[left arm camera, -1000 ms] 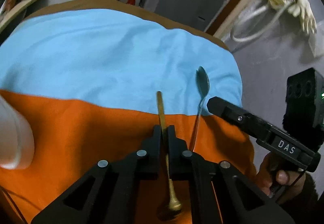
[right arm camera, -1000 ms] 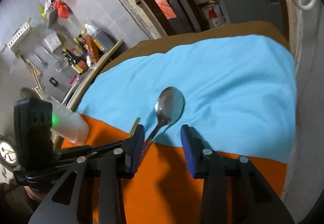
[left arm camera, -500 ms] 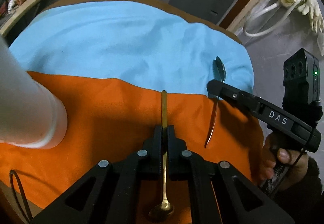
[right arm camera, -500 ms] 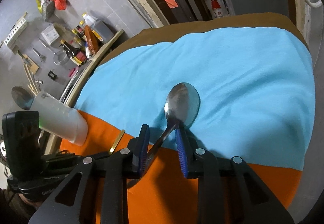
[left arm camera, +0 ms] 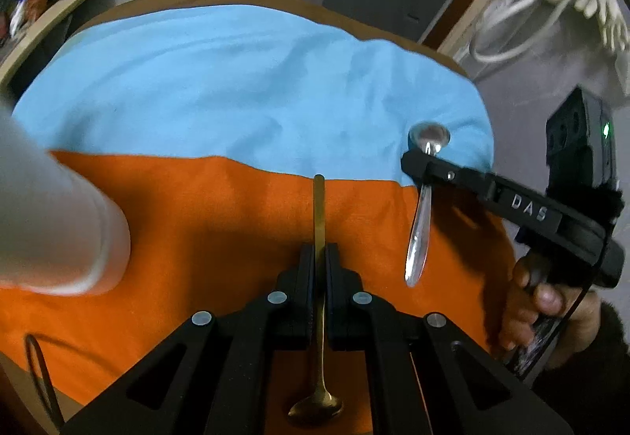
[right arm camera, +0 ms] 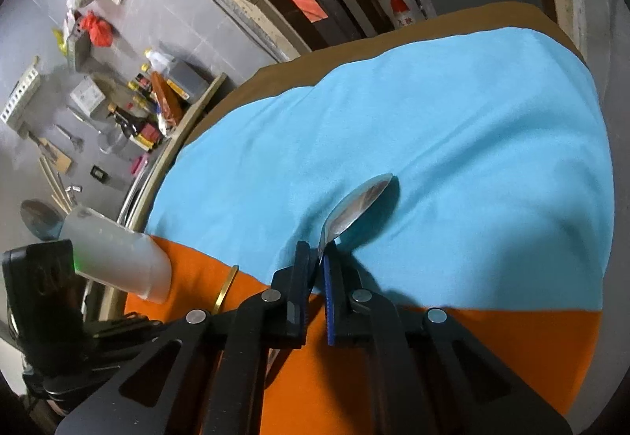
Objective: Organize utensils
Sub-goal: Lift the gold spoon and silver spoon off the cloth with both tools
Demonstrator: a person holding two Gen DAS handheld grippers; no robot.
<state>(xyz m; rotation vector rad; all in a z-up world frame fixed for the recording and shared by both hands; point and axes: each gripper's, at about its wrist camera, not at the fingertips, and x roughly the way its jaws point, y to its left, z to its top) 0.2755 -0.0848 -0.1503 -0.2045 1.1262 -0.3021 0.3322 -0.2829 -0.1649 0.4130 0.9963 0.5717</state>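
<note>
Left hand-held gripper (left arm camera: pixel 319 258) clamps gold spoon (left arm camera: pixel 319 222); right hand-held gripper (right arm camera: pixel 317 258) clamps silver spoon (right arm camera: pixel 356 204). Lift both level toward white cup (right arm camera: pixel 118 256), grips firm.

Slim gold-coloured metal spoon (left arm camera: pixel 319 222) w/ bowl nearest camera, handle pointing away over orange cloth. Shiny silver steel spoon (left arm camera: pixel 422 214) lifted, tilted, bowl over blue cloth.

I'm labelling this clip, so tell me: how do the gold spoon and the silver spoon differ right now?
The slim gold-coloured spoon has a narrow stem and small bowl; the shiny silver spoon is broader with a bigger bowl. The left gripper clamps the gold one mid-handle, bowl toward the camera; the right gripper clamps the silver one near its neck, bowl pointing away. Both are held over the orange cloth.
</note>
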